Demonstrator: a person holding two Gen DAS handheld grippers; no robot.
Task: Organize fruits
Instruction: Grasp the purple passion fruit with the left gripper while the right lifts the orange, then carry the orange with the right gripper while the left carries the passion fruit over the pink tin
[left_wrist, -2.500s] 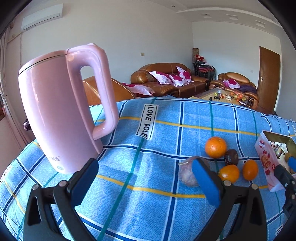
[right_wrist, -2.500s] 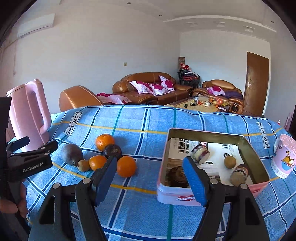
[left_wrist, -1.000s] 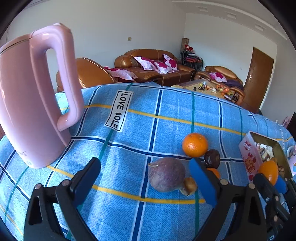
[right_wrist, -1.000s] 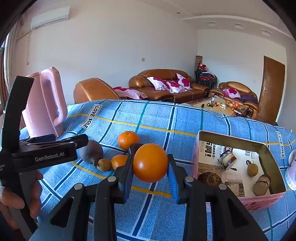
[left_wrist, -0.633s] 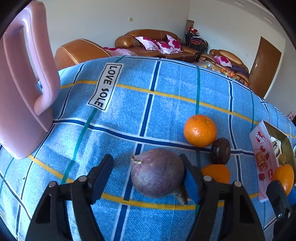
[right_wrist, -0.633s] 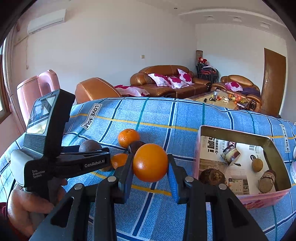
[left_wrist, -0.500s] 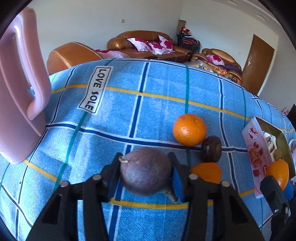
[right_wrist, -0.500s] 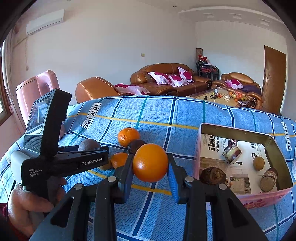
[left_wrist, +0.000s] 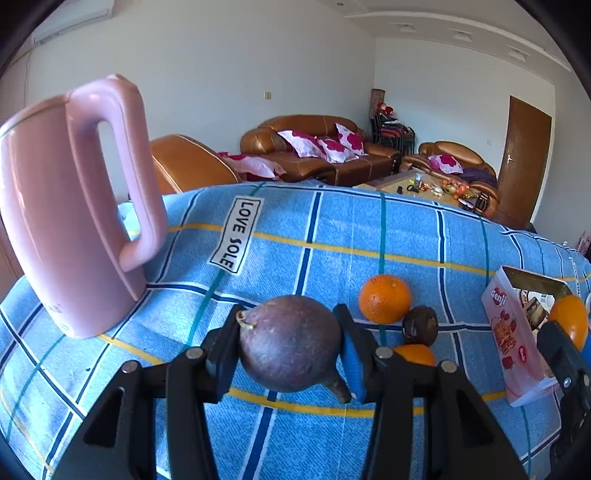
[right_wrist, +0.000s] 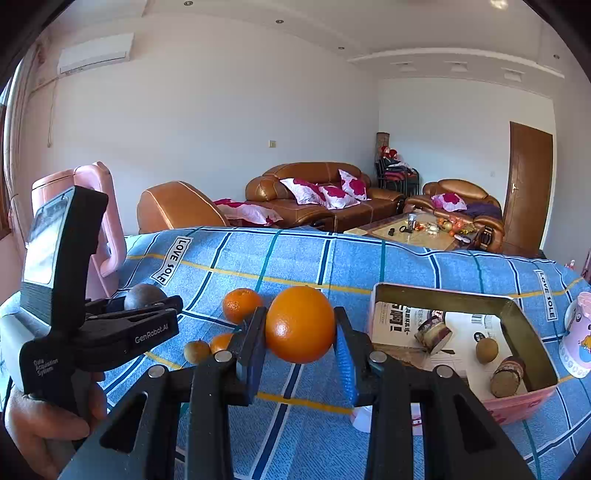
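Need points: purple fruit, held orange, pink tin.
purple fruit (left_wrist: 290, 343), left wrist view, middle of its skin
held orange (right_wrist: 300, 324), right wrist view, centre of its front
pink tin (right_wrist: 443, 292), right wrist view, far rim

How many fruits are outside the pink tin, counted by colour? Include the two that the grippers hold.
Orange: 3 (held orange, large loose orange, small loose orange)
Purple: 1 (held purple fruit)
Dark brown: 1 (dark brown fruit)
Yellow-brown: 1 (small yellow-brown fruit)
Total: 6
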